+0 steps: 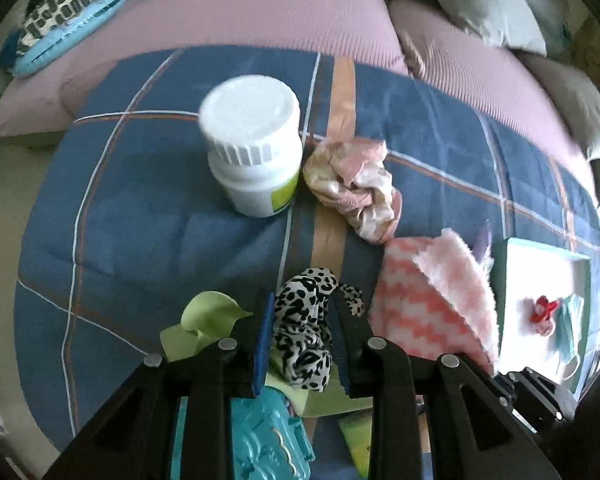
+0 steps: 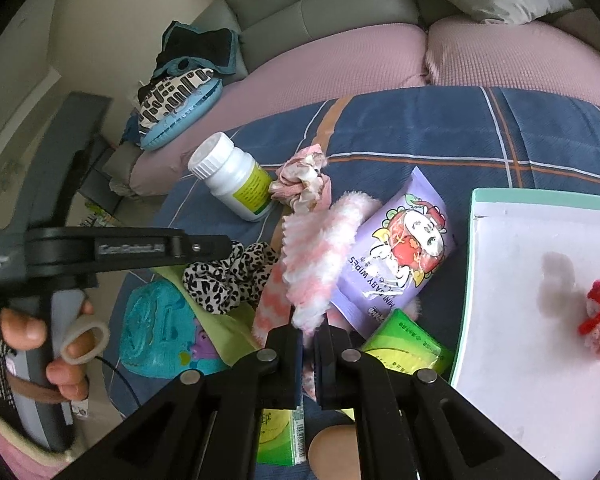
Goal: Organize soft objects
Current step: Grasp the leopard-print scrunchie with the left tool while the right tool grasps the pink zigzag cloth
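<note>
Left wrist view: we see a leopard-print scrunchie [image 1: 304,328], crumpled black-and-white fabric, lying on the blue plaid blanket [image 1: 140,208] between the left gripper [image 1: 304,320] fingers; jaws partly apart, pad contact unclear. Right wrist view: we see the right gripper [image 2: 308,332] clamped on the fuzzy pink-white cloth [image 2: 316,248], beside a purple wipes pack [image 2: 396,248]

Blue quilted bedspread [image 1: 148,200]: white and orange check lines, one tan stripe.
Plastic bottle [image 1: 252,144]: white, ribbed white cap, lime-green label.
Crumpled fabric scrunchie [image 1: 356,188]: pink and cream.
Leopard-print scrunchie [image 1: 304,328]: black spots on white.
Fluffy cloth [image 1: 432,300]: pink-and-white zigzag.
Wipes pack [image 2: 396,256]: lilac, cartoon print.
Shallow tray [image 2: 540,280]: white inside, mint-green rim.
Tissue pack [image 2: 408,344]: bright green.
</note>
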A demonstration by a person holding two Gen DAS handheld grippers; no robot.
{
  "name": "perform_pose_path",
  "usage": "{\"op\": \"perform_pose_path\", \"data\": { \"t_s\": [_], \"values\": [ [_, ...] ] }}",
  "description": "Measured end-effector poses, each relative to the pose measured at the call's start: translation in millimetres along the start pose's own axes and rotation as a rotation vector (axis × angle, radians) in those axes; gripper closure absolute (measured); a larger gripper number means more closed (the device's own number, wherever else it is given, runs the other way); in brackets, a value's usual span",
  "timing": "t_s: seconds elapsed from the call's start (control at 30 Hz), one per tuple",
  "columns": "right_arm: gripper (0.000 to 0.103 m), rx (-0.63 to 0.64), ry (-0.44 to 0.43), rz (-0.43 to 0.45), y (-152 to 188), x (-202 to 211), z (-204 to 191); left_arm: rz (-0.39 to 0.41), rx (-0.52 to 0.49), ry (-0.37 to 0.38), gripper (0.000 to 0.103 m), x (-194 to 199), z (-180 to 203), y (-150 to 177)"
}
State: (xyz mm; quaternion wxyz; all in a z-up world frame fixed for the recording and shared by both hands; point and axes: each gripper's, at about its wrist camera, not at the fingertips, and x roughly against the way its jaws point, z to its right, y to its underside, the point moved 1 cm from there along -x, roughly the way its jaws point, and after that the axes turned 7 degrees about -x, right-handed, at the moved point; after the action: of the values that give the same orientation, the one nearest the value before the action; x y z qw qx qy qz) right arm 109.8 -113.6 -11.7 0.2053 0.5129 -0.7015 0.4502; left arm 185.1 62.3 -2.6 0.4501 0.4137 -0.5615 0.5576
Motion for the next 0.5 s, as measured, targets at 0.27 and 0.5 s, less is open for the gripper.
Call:
{"op": "perform_pose_path", "data": {
  "t_s": [0.27, 0.5],
  "values": [
    [0.099, -0.02, -0.005, -0.01, -0.1, -1.9, 5.7, -0.111, -0.015, -0.062, 0.058, -25.1, -2.3, -1.9],
    [0.099, -0.036, -0.008, -0.019, -0.1, -5.3, 9.7, -0.173, -0.048, -0.056, 0.048, -43.2, 1.1, -4.9]
  ]
}}
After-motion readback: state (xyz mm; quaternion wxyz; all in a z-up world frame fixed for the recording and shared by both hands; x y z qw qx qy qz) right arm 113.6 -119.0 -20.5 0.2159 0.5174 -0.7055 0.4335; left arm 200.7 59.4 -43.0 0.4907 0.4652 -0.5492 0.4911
